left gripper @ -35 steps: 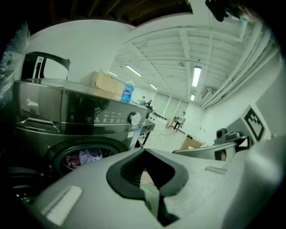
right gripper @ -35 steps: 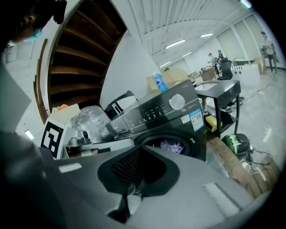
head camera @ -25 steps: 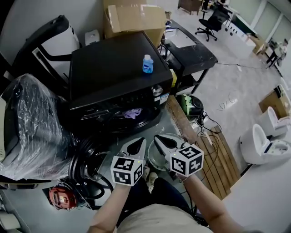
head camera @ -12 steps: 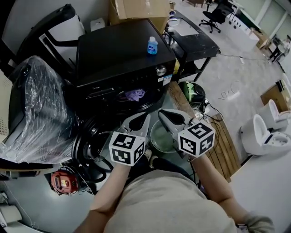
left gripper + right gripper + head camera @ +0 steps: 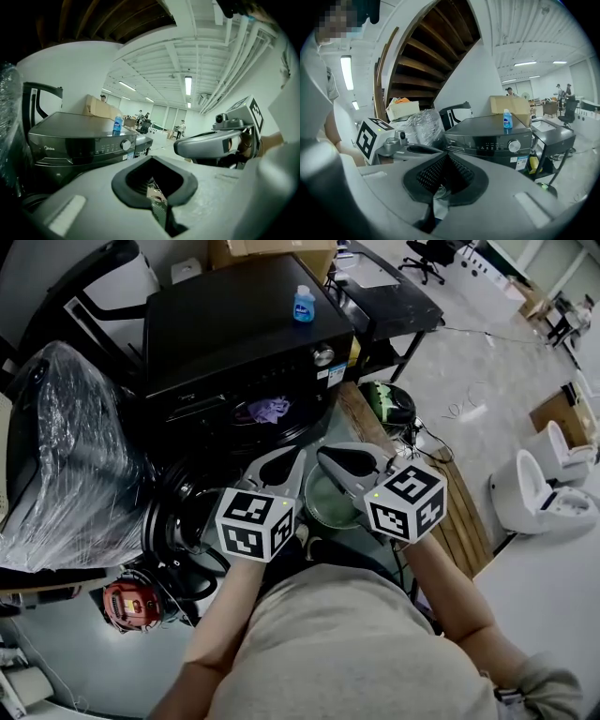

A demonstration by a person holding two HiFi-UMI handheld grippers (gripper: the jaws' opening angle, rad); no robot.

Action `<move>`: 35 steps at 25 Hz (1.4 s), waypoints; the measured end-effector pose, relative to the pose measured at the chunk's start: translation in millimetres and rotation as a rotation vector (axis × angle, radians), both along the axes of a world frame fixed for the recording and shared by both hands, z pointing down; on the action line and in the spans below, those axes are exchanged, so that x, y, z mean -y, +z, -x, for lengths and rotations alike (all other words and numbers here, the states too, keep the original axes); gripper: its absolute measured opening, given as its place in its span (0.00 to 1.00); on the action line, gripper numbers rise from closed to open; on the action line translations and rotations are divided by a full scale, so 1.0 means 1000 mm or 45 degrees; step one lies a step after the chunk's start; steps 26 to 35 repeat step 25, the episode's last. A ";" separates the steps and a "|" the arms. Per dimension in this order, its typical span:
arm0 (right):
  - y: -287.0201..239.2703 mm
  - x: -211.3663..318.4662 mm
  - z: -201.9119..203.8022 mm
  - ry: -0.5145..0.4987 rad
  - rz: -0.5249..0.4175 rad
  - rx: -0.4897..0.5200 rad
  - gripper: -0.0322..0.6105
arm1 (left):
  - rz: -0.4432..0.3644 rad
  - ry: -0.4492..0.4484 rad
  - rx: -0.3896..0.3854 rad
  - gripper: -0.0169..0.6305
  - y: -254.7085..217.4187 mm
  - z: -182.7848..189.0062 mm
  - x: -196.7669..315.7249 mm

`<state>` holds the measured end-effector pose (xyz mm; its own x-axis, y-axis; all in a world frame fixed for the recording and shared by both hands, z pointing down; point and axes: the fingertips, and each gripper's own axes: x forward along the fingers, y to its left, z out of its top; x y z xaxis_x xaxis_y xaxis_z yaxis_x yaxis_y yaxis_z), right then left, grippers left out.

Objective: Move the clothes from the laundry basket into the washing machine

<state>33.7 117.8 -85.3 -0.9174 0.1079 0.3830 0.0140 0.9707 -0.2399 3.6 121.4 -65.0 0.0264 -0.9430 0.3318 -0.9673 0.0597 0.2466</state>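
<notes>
Where the washing machine stands, grey floor spreads.

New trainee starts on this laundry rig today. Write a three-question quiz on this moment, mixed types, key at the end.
1. True or false: the blue bottle stands on top of the washing machine.
2. The garment in the drum opening is: A) red B) purple C) yellow
3. Fill in: the right gripper has its jaws ____.
Key: 1 true; 2 B; 3 shut.

Pale floor; office chair far back; wooden stair underside; strip light; possibly toilets right.
</notes>
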 end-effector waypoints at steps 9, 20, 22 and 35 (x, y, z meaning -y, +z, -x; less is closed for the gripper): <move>-0.006 -0.012 -0.009 -0.073 -0.024 -0.030 0.09 | 0.003 -0.011 -0.035 0.04 0.004 -0.002 -0.012; -0.004 -0.026 -0.017 -0.148 -0.042 -0.067 0.09 | 0.006 -0.033 -0.110 0.04 0.011 0.000 -0.028; -0.002 -0.028 -0.015 -0.157 -0.047 -0.074 0.09 | 0.005 -0.033 -0.115 0.04 0.011 0.001 -0.029; 0.002 -0.029 -0.014 -0.173 -0.057 -0.089 0.09 | 0.005 -0.029 -0.123 0.04 0.012 0.002 -0.029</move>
